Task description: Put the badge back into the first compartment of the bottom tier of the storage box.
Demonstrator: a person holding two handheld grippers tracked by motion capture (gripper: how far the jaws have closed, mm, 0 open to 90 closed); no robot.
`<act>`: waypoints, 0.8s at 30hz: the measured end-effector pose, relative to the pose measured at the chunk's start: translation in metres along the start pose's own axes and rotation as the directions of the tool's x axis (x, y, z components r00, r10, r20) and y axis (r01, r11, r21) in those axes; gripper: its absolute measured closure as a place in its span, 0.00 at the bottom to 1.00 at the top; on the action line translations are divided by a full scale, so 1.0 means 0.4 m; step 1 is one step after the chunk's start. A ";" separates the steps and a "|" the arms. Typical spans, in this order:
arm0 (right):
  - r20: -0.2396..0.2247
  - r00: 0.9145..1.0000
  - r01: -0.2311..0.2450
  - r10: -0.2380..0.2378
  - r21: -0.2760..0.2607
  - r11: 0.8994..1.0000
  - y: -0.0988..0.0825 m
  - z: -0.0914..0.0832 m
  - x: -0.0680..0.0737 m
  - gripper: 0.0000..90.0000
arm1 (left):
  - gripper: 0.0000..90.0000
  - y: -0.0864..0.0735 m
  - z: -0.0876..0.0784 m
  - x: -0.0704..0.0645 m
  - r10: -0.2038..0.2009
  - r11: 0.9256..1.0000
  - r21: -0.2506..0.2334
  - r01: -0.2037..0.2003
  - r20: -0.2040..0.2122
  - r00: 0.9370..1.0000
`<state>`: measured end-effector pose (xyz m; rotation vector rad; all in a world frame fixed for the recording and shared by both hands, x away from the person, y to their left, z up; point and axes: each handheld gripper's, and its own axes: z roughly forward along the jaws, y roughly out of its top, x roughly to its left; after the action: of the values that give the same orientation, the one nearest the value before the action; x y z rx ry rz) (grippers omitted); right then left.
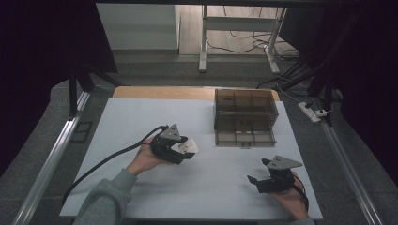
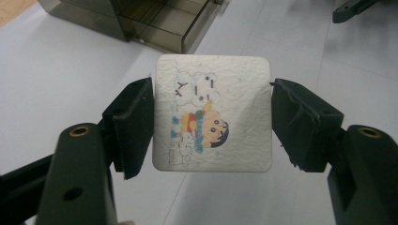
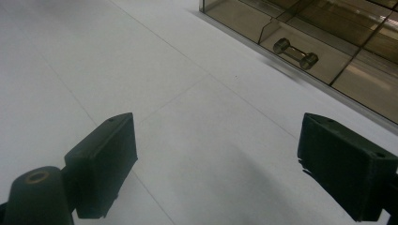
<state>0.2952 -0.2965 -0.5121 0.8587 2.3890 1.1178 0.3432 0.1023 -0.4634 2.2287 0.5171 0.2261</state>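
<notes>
**Cartoon Card Held Between Jaws Above White Table**

A white table (image 1: 141,122) spreads across the high view, dark floor on either side of it. Toward its far right stands a smoky translucent drawer box (image 1: 244,116), its lowest drawer pulled out toward the person and split into compartments; the drawer's small bar handle (image 3: 295,53) shows close up in the right gripper view.

Left of centre, the person's left hand, in a grey-green sleeve (image 1: 105,199), carries the left gripper (image 2: 211,117) with its black cable trailing off toward the near left edge of the table. Its two black jaws are clamped on the opposite side edges of a small white card (image 2: 213,115) with rounded corners, held off the tabletop and just short of the open drawer. The card faces the left gripper view's camera (the drawing lies sideways there): a cartoon child with black hair in a striped red, yellow and blue top, beside faint outlined figures.

Near the front right edge, the right gripper (image 3: 218,164) sits low over bare table, well apart from the card. Its jaws stand wide apart with nothing between them, pointing toward the drawer front.
</notes>
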 end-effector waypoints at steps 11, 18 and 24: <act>-0.001 1.000 0.001 -0.001 0.002 1.000 -0.001 0.002 0.001 0.14 | 0.36 0.032 0.010 -0.018 0.023 1.000 -0.017 -0.023 0.003 1.000; 0.003 1.000 0.001 -0.001 0.002 1.000 -0.001 0.002 0.001 0.14 | 0.36 0.045 0.034 -0.013 0.025 1.000 -0.010 -0.025 0.007 1.000; 0.006 1.000 0.003 -0.003 -0.004 1.000 -0.001 -0.002 0.002 0.14 | 0.36 0.053 0.050 -0.010 0.024 1.000 -0.010 -0.023 0.014 1.000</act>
<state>0.2941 -0.2966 -0.5118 0.8556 2.3823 1.1168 0.3522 0.0745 -0.4601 2.2258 0.4814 0.2247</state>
